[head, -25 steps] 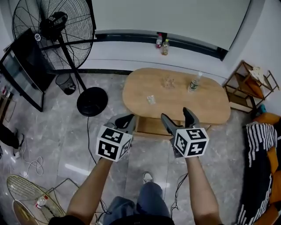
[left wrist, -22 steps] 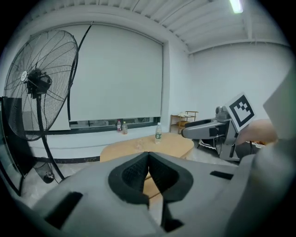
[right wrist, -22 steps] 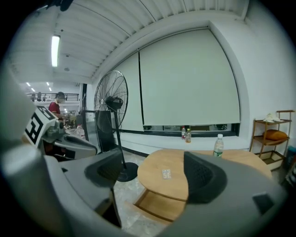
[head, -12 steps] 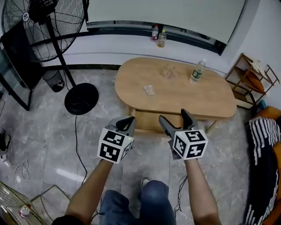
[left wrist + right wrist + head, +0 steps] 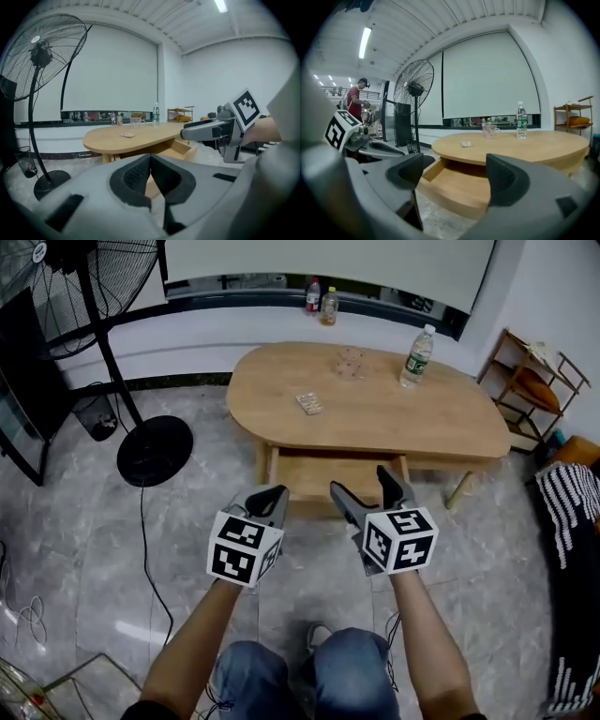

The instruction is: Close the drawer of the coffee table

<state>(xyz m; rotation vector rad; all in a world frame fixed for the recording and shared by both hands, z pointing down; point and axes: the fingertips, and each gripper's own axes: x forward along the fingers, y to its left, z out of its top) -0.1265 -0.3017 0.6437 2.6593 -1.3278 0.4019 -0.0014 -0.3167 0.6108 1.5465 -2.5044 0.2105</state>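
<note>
I hold both grippers in front of the coffee table (image 5: 375,423), on its near long side, over the marble floor. The drawer (image 5: 328,474) is pulled out from under the table's near edge and its wooden bottom shows. My left gripper (image 5: 269,497) is before the drawer's left front corner, its jaws pressed together with nothing between them. My right gripper (image 5: 361,486) is before the drawer's right half with its jaws spread wide. In the right gripper view the open drawer shows through the gap, but the pads touch nothing. Neither gripper touches the drawer front. On the tabletop a water bottle (image 5: 417,354) stands upright near the far right edge, a clear glass (image 5: 349,362) stands left of it, and a small packet (image 5: 308,403) lies nearer the table's middle left. Left of the table stands a pedestal fan (image 5: 155,448), and off its right end a wooden shelf (image 5: 530,381).
</note>
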